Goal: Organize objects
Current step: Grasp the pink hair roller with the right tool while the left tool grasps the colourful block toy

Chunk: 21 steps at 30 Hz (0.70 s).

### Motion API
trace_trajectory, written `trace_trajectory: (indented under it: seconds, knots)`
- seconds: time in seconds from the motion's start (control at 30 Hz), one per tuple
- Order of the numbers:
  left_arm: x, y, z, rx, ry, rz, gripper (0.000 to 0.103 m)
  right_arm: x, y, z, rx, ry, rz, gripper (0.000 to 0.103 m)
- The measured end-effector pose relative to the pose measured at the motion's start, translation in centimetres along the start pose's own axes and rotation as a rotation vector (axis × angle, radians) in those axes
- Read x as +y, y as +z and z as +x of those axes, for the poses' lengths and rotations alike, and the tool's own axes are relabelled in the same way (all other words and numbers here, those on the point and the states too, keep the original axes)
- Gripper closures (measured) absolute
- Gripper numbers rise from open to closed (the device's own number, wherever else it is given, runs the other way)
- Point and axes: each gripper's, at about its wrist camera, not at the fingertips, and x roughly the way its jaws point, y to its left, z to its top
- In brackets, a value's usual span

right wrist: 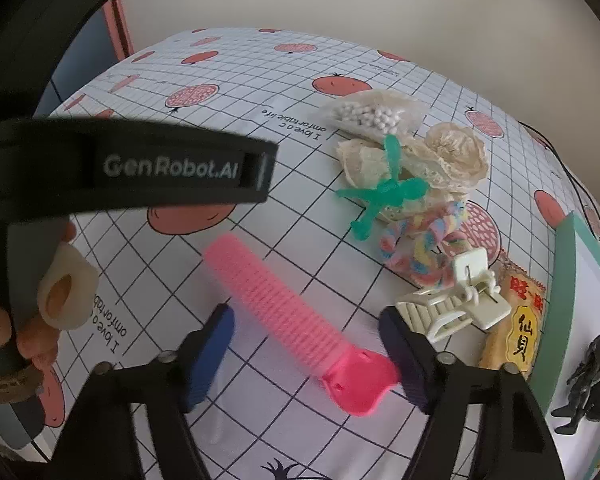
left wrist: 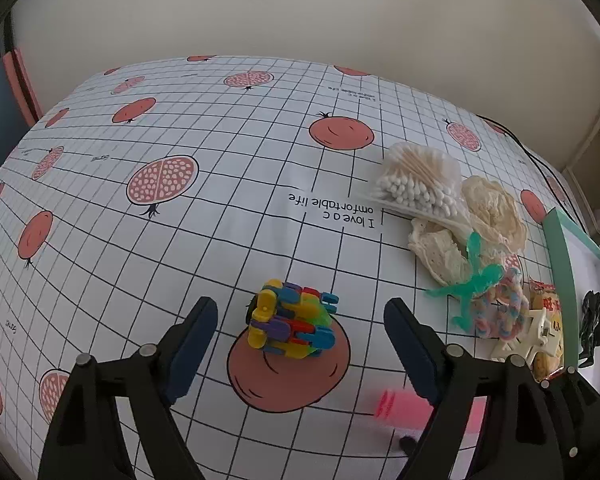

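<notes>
— What sort of place is this?
— A home, it seems: a table under a pomegranate-print tablecloth [left wrist: 204, 128] against a plain cream wall [left wrist: 300, 12].
— Anything else?
— Cotton swabs [left wrist: 416, 184] and hair clips [right wrist: 456, 308] near the table's right edge.

White tablecloth [left wrist: 220, 240] with black grid, red-orange pomegranate prints. Multicolour block toy [left wrist: 292, 320] centre frame, pink hair roller clip [right wrist: 296, 320], teal stretchy figure [right wrist: 384, 196]. Pastel rainbow scrunchie [right wrist: 424, 248], cream claw clip [right wrist: 456, 300], teal-edged tray [right wrist: 564, 280] far right.
</notes>
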Motion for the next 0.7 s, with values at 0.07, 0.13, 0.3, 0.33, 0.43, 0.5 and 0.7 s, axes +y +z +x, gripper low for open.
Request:
trace_trajectory:
  seconds: [0.07, 0.13, 0.3, 0.33, 0.43, 0.5, 0.7]
  knots:
    - [0.0, -0.1, 0.1, 0.007, 0.003, 0.002, 0.025, -0.1, 0.0, 0.0, 0.009, 0.012, 0.014, 0.031]
    - [0.0, -0.2, 0.3, 0.012, 0.005, 0.005, 0.026, -0.2, -0.1, -0.1, 0.013, 0.015, 0.016, 0.035]
    - [-0.2, -0.4, 0.8, 0.031, 0.006, 0.003, 0.033, -0.3, -0.1, -0.4, 0.023, 0.014, 0.034, 0.046]
    - [-0.2, -0.4, 0.8, 0.034, 0.006, 0.004, 0.034, -0.4, -0.1, -0.5, 0.025, 0.011, 0.040, 0.047]
    - [-0.3, -0.5, 1.0, 0.041, 0.007, 0.009, 0.036, -0.6, -0.2, -0.6, 0.027, 0.005, 0.059, 0.053]
    - [-0.3, -0.5, 1.1, 0.046, 0.011, 0.009, 0.037, -1.0, -0.2, -0.6, 0.028, 0.011, 0.079, 0.056]
    - [0.1, -0.7, 1.4, 0.057, 0.018, 0.001, 0.037, -1.5, -0.1, -0.6, 0.030, 0.012, 0.110, 0.065]
